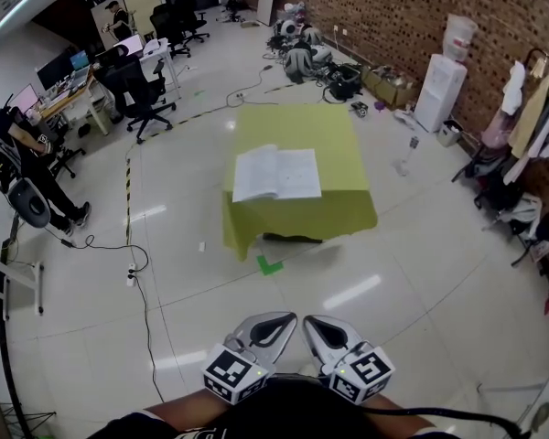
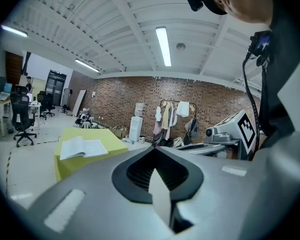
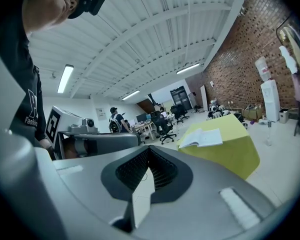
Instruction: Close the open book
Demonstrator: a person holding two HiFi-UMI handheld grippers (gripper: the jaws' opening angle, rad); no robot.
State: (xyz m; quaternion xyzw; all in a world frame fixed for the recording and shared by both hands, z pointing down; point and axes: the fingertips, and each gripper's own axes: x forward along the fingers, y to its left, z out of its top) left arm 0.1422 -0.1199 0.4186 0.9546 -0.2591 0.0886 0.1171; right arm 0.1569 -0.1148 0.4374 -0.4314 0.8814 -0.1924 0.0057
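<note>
White book (image 1: 276, 174) on yellow-green tablecloth (image 1: 334, 140); red-brown brick wall (image 1: 384, 16); black-and-yellow striped tape (image 1: 127, 199) on white floor (image 1: 421, 273).

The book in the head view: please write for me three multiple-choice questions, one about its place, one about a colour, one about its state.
1. Where does the book lie?
A. on the floor
B. on an office chair
C. on the table

2. What colour is the cloth over the table?
A. yellow-green
B. red
C. black

3. In what state is the book?
A. shut
B. open, pages up
C. standing on edge

Answers: 1 C, it rests on the covered top, near the edge closest to the person; 2 A, the cloth shows yellow-green in all three views; 3 B, white pages lie spread on both sides of the spine.
</note>
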